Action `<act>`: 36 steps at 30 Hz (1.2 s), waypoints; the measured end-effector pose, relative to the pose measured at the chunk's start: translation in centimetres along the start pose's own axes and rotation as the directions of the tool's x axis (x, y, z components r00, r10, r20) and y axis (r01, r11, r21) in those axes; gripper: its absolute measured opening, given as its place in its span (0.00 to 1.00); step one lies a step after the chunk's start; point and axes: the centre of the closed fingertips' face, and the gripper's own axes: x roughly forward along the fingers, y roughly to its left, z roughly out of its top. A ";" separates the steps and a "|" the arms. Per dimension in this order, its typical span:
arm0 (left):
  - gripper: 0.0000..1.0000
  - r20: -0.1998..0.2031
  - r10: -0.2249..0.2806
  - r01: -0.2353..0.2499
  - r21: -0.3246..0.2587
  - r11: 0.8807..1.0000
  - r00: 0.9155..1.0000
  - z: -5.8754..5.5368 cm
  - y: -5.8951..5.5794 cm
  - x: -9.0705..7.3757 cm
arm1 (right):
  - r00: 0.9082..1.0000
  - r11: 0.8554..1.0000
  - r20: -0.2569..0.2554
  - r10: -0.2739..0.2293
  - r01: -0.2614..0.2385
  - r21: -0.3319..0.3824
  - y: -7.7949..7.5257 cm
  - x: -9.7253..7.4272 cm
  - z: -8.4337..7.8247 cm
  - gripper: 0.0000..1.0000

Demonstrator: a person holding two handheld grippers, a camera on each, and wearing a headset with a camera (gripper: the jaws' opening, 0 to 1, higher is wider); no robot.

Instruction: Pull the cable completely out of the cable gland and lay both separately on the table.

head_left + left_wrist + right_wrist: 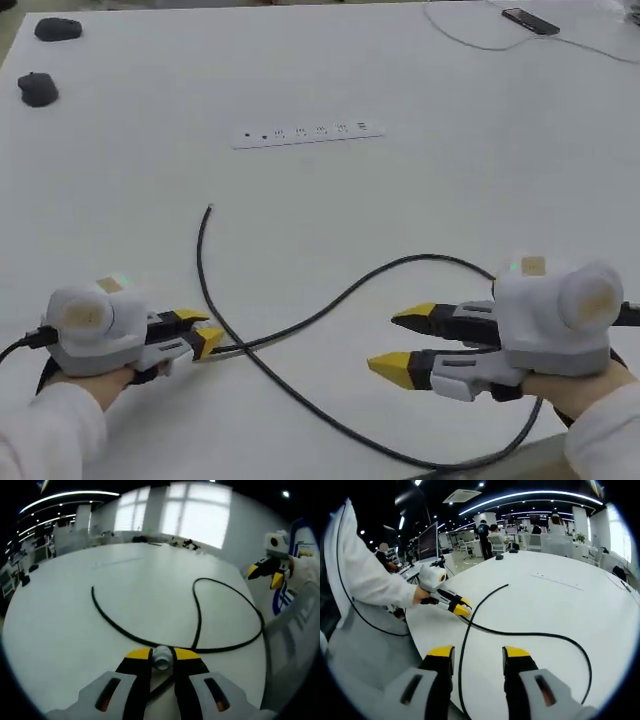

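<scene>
Here left tongs [162,655] pinch the cable gland [161,658]; right tongs [478,652] gape wide over the cable [530,634].

From the head, down onto the table [450,180]; low and close from left gripper [212,330] facing right, right gripper [383,342] facing left, sharing the cable [199,255].

The cable [200,255] is black and the gland [161,656] pale grey. The left claw [208,330] and right claw [384,342] are white with black jaws and yellow tips. The surface [450,170] and power strip [308,133] are white, and the mice [38,89] are black.
</scene>
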 end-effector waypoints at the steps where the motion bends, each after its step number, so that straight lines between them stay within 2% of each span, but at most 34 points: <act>1: 0.17 -0.009 0.004 -0.004 0.001 1.000 1.000 -0.2 0.0 0.1 | 1.000 1.000 0.003 -0.008 0.008 0.000 -0.1 -0.4 -0.1 0.39; 5: 0.17 0.001 0.029 -0.029 -0.004 1.000 1.000 -0.3 0.4 0.3 | 0.999 0.999 0.007 -0.035 0.035 0.007 -0.5 -1.4 -0.3 0.40; 10: 0.17 -0.004 0.044 -0.044 0.014 0.999 0.999 -0.3 0.1 0.1 | 0.998 0.998 0.019 -0.060 0.059 0.026 -1.0 -2.2 -0.5 0.40; 15: 0.20 -0.010 0.064 -0.064 0.041 0.997 0.998 0.1 -0.2 -1.5 | 0.997 0.997 0.021 -0.071 0.070 0.027 -1.0 -2.8 -0.4 0.42; 17: 0.21 0.011 0.070 -0.070 0.022 0.997 0.998 0.8 -0.5 -2.9 | 0.997 0.997 0.026 -0.077 0.076 0.028 -1.0 -3.1 -0.2 0.43; 20: 0.29 0.045 0.080 -0.080 -0.005 0.997 0.996 1.7 -0.7 -5.4 | 0.995 0.995 0.026 -0.094 0.093 0.021 -1.0 -3.7 -0.2 0.47; 22: 0.32 0.075 0.084 -0.083 -0.018 0.996 0.994 2.6 -1.3 -7.8 | 0.994 0.994 0.028 -0.108 0.107 0.020 -0.9 -4.3 0.0 0.50; 24: 0.36 0.083 0.101 -0.099 -0.025 0.995 0.991 3.0 -1.6 -10.0 | 0.993 0.993 0.021 -0.113 0.113 0.023 -0.7 -4.9 -0.1 0.53; 26: 0.41 0.082 0.108 -0.106 -0.030 0.994 0.991 3.2 -2.1 -11.9 | 0.992 0.992 0.003 -0.126 0.125 0.023 -0.7 -5.6 -0.5 0.57; 28: 0.51 0.071 0.118 -0.114 -0.059 0.992 0.990 3.1 -2.5 -14.1 | 0.991 0.990 -0.015 -0.136 0.136 0.031 -0.6 -6.4 -0.9 0.60; 31: 0.70 0.081 0.153 -0.147 -0.078 0.986 0.985 3.2 -3.3 -17.7 | 0.983 0.982 -0.052 -0.174 0.178 0.066 -0.9 -7.8 -1.9 0.58; 33: 0.75 0.103 0.166 -0.152 -0.135 0.979 0.981 3.3 -3.7 -19.7 | 0.981 0.976 -0.035 -0.190 0.193 0.101 -0.8 -8.7 -2.1 0.60; 36: 0.79 0.100 0.188 -0.170 -0.166 0.971 0.977 3.1 -4.8 -22.1 | 0.977 0.967 -0.036 -0.209 0.212 0.143 -0.5 -10.0 -2.7 0.63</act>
